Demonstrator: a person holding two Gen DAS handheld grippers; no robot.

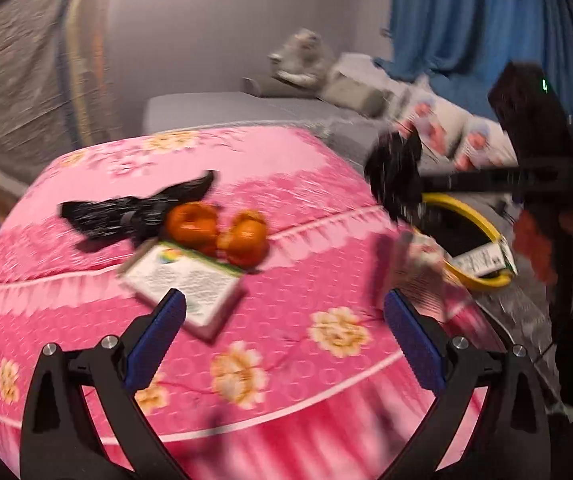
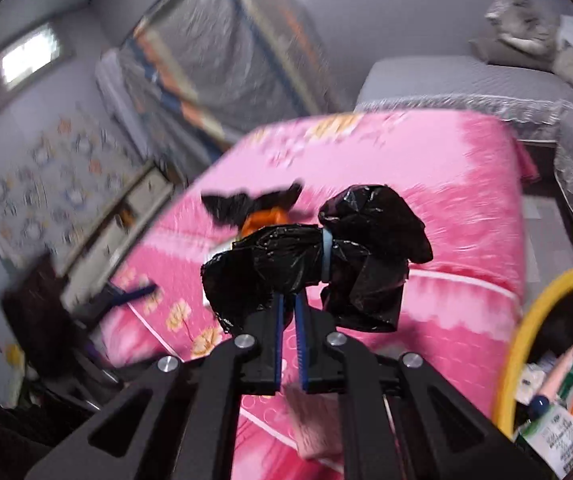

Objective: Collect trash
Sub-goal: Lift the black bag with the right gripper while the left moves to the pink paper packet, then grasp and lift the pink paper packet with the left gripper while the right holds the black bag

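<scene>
Blue-padded fingers of the left gripper (image 1: 285, 320) fill the bottom of the left wrist view, spread wide with nothing between them. Just beyond the left-hand pad, at centre frame, a white printed carton (image 1: 184, 286) lies flat on the pink floral bedspread (image 1: 326, 248), its long axis running from upper left to lower right. Touching its far edge are two orange fruit peels (image 1: 222, 232), and left of them a crumpled black plastic bag (image 1: 134, 212). At the right of the frame the right gripper (image 1: 418, 188) carries another black bag above a yellow-rimmed bin (image 1: 482, 280), where a carton already rests on the rim. By my reading the left gripper is the nearer one to the carton, which lies ahead of its jaws and slightly left.

Closest in the right wrist view are the right gripper's (image 2: 290, 300) own fingers, clenched on a black bag bundle (image 2: 318, 256) cinched at its middle by a pale blue band; the bundle's long axis runs across the jaws, left to right. Behind it, the bag and peels on the bedspread (image 2: 466, 208) are partly hidden. The bin (image 2: 526, 320) sits at lower right, holding cartons and other scraps, so the held bundle likely needs to swing right and down to drop in.
</scene>
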